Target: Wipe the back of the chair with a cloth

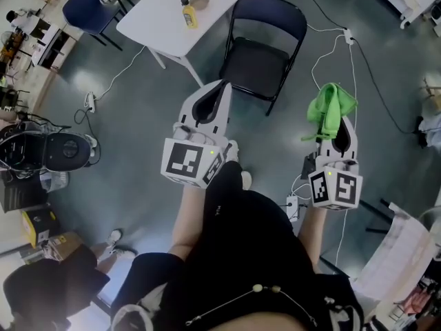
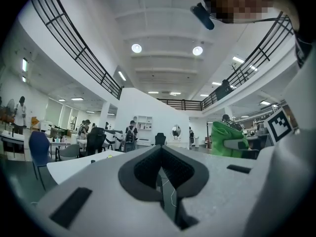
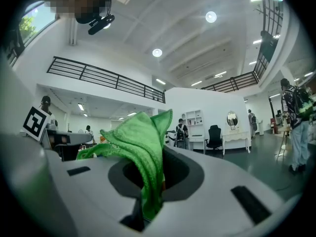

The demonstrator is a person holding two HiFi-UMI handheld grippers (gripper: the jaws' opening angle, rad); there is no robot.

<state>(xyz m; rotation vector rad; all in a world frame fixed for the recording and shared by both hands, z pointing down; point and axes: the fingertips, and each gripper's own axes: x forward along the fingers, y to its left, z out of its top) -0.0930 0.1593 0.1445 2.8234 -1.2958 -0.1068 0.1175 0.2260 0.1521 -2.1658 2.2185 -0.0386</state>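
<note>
Dark floor (image 1: 138,116) noted, cables (image 1: 358,67) trailed. Folding chair (image 1: 267,18) stood far, beside white table (image 1: 157,14). Left gripper (image 1: 222,88) pressed together, empty. Right gripper (image 1: 342,126) clamped on green cloth (image 1: 329,107).

Dark, glossy floor (image 1: 138,123) with a white table (image 1: 155,19) standing at the far side.

On the table a yellow bottle (image 1: 188,14) stands near the right end, with a small brown thing (image 1: 200,2) just beside it, farther back. On the floor, a black chair (image 1: 262,47) stands just right of the table's near right corner, its back on the far side. A blue chair (image 1: 88,10) stands at the far left, well apart from the table. White cables (image 1: 120,71) trail across the floor, one running left from under the table to a power strip (image 1: 89,102); another strip (image 1: 348,36) lies far right of the black chair. A cardboard box (image 1: 58,243) sits at the near left.
</note>
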